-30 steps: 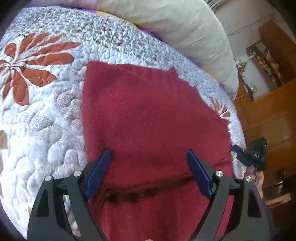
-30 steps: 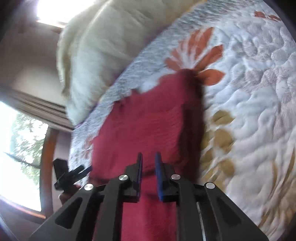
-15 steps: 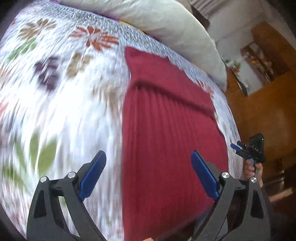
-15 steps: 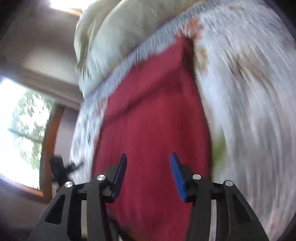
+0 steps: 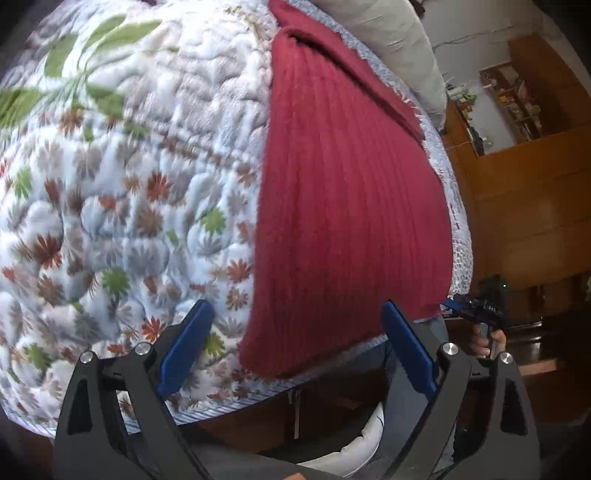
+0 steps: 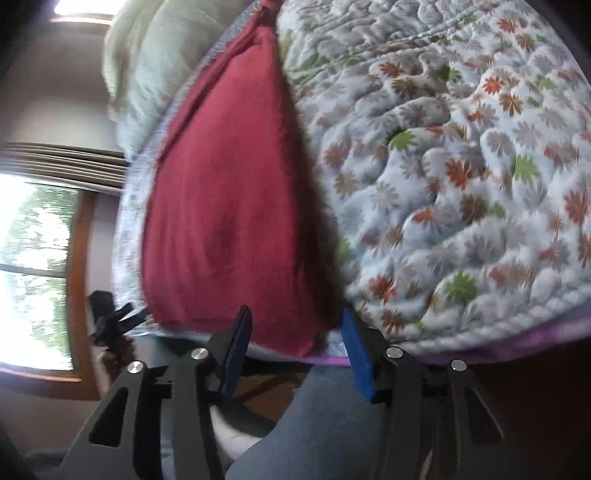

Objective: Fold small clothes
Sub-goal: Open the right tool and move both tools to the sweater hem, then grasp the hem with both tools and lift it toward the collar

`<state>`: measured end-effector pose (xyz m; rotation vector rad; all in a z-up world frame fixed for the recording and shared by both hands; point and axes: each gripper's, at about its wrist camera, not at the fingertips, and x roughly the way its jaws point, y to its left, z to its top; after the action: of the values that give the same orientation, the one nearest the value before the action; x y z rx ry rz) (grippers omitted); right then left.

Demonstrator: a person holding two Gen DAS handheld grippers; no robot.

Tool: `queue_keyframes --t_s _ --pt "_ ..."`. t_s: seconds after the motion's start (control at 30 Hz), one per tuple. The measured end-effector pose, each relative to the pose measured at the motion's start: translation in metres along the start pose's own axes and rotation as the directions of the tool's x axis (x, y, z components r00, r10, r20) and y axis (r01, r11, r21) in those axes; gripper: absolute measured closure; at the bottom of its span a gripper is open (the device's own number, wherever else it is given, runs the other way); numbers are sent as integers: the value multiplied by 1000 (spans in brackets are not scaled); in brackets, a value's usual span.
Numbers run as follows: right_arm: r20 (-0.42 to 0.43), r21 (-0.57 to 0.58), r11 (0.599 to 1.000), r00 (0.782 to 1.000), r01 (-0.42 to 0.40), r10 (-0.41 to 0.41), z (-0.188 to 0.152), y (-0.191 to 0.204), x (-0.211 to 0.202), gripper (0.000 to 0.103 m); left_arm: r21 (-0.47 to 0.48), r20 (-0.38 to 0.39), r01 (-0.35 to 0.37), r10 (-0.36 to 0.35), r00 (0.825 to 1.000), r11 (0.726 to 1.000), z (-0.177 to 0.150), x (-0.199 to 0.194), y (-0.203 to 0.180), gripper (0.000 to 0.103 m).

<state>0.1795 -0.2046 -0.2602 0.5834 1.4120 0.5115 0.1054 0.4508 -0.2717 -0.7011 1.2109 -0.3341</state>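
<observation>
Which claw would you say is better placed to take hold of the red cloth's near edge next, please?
Probably the right claw: its open fingers sit right at the near edge of the red cloth. The left claw, also open, hangs partly over the quilt.

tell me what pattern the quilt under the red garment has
The white quilted bedspread carries small rust, grey and green flowers, clearest in the left wrist view.

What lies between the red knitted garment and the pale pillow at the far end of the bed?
In the left wrist view, only a narrow strip of the floral quilt separates the red garment from the pillow.
</observation>
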Motion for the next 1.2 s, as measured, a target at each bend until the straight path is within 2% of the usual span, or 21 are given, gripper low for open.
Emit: queue_keyframes --t_s 0.1,0.13,0.2,0.27,0.37,0.43,0.57,0.6,0.63,0.67,0.73,0.83,0.9,0.93,0.97,1.03,1.2 --pt "-6 18 1000 1000 17 -17 11 6 9 50 -49 -4 34 -34 999 998 6 3 8 8" --pt "-9 16 1000 1000 13 -13 5 0 7 47 -60 -11 43 -44 999 997 9 5 10 6" --pt "-12 15 1000 1000 13 -13 7 8 16 45 -48 -33 34 -35 999 998 14 10 9 6" --pt "-27 6 1000 999 -21 22 5 8 17 45 -42 -48 35 -37 998 999 15 11 7 6" --pt "-33 -15 1000 999 -17 17 4 9 21 45 1 -61 77 -77 995 997 17 10 -7 6" --pt "-39 -1 1000 999 -28 28 4 4 22 51 25 -83 72 -70 994 997 15 15 -12 6" --pt "-46 3 999 997 -54 54 4 -5 17 51 -5 -88 68 -68 994 998 16 23 -5 10" --pt "-48 0 998 997 -58 58 4 -3 19 51 -15 -84 75 -76 994 997 17 22 -4 15" --pt "-48 -4 998 997 -64 63 3 0 22 51 -19 -83 73 -75 994 997 17 20 -1 31" --pt "-46 -5 998 997 -69 68 2 1 23 51 -23 -85 68 -70 994 997 17 19 1 39" --pt "-46 2 997 996 -81 81 2 -3 23 55 -46 -96 81 -85 992 996 16 16 8 65" --pt "-54 1 995 994 -96 96 1 -2 24 62 -51 -105 79 -84 991 996 14 16 8 75" --pt "-72 -16 994 992 -108 107 -1 0 26 70 -59 -112 82 -88 990 995 13 18 9 82" --pt "-73 -23 995 992 -100 98 -1 3 29 78 -67 -110 85 -92 990 994 13 19 8 92" --pt "-73 -31 995 993 -96 94 -2 4 30 87 -75 -106 86 -94 990 993 14 21 6 93" --pt "-61 -35 994 993 -101 99 -2 7 28 94 -91 -93 92 -101 991 992 13 20 6 97" --pt "-15 -47 986 987 -163 162 -3 22 8 97 -125 -33 185 -190 981 975 9 -1 3 98"
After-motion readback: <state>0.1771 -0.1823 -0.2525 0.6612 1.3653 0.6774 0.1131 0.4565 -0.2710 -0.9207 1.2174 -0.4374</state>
